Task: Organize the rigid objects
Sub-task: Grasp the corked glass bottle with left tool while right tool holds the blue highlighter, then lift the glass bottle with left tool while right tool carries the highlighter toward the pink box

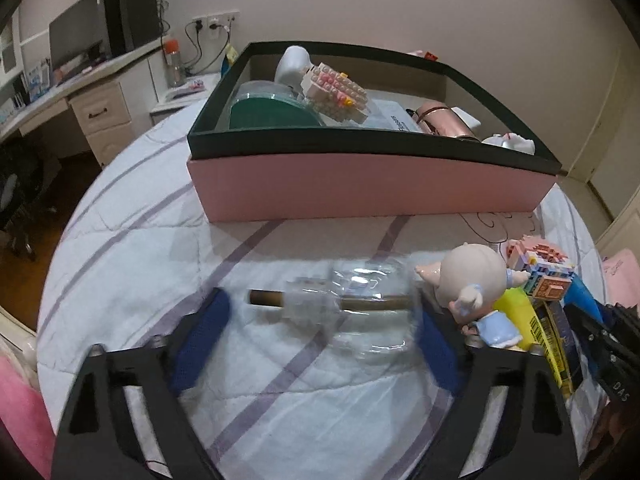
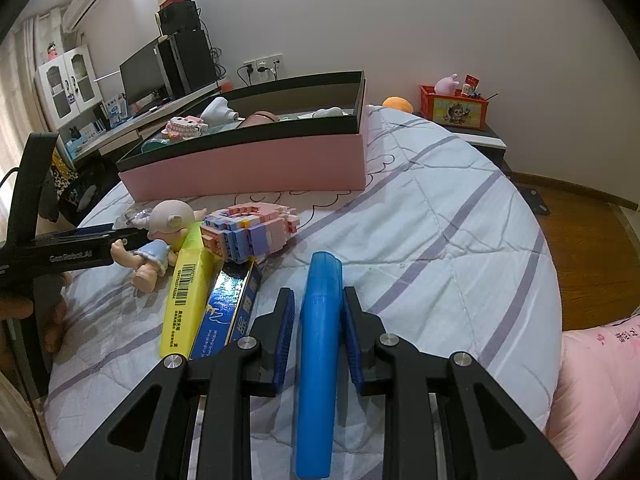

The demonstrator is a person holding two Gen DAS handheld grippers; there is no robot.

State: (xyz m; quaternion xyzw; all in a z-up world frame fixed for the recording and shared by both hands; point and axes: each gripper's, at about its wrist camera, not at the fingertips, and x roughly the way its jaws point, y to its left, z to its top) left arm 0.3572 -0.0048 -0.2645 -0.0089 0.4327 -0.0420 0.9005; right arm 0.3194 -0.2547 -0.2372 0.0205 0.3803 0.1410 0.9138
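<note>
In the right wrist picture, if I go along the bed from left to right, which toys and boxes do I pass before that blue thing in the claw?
Doll → yellow box → dark blue box → blue case, gripped by the right gripper.

My left tongs point(image 1: 320, 332) are matte black with blue ribbed pads. My right tongs point(image 2: 316, 336) match, with silver screws point(image 2: 245, 343).

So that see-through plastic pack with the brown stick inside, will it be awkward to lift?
Probably a bit. The clear plastic blister pack looks thin and glossy, so it may flex and slip between the open left hand-held gripper's blue pads. It seems light, and the soft striped quilt beneath should give way when pressed.
</note>
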